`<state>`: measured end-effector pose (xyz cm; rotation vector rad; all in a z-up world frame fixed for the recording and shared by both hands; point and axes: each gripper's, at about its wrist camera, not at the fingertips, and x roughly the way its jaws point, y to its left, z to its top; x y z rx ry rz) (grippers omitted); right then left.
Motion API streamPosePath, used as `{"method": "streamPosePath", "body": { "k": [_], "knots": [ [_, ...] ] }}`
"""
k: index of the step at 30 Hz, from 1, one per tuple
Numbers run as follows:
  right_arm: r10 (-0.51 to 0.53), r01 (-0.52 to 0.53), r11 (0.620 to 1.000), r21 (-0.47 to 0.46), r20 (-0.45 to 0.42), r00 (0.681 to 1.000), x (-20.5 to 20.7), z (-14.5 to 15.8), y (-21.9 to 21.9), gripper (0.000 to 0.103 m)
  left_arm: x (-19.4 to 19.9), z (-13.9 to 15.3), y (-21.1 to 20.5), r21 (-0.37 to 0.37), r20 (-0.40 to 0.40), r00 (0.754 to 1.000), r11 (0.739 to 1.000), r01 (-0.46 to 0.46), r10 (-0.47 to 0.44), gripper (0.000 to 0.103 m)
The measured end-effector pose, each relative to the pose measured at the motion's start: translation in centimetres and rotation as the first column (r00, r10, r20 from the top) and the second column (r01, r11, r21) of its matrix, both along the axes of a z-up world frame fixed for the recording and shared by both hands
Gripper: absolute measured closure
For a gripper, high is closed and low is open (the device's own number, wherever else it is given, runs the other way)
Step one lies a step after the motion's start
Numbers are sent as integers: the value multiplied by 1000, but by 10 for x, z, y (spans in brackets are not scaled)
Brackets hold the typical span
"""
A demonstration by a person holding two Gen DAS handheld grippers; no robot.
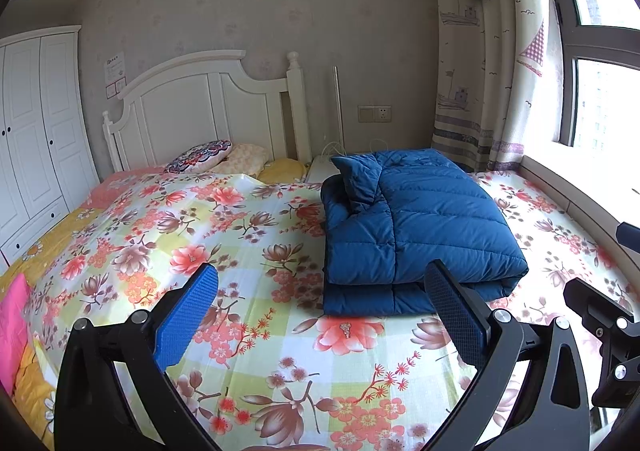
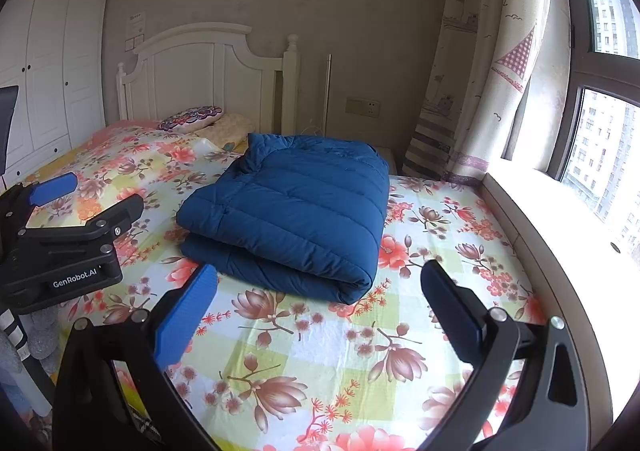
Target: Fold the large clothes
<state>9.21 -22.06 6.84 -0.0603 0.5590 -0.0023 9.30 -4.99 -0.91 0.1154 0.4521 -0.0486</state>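
A dark blue quilted jacket (image 1: 424, 227) lies folded into a thick rectangular bundle on the floral bed sheet (image 1: 224, 235); a loose corner sticks up at its far left. The right wrist view shows the same jacket (image 2: 296, 207) on the sheet (image 2: 440, 235). My left gripper (image 1: 324, 315) hovers open just in front of the bundle, its right pad near the bundle's front edge, nothing between the fingers. My right gripper (image 2: 320, 311) is open too, just short of the bundle's front fold and holding nothing. The left gripper (image 2: 52, 187) also appears at the left of the right wrist view.
A white headboard (image 1: 208, 107) and several pillows (image 1: 200, 157) stand at the far end of the bed. A white wardrobe (image 1: 32, 139) is at the left. A curtain (image 1: 492, 51), window and sill (image 2: 560, 235) run along the right. A pink cloth (image 1: 12, 315) lies at the left edge.
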Motion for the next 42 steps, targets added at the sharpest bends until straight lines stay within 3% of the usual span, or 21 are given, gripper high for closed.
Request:
{"method": "streamPosePath", "body": {
  "k": [42],
  "knots": [
    [22, -22, 1000, -4, -20, 1000, 3, -9, 4, 2, -2, -1, 1, -4, -7, 1000, 1000, -9, 8, 4]
  ]
}}
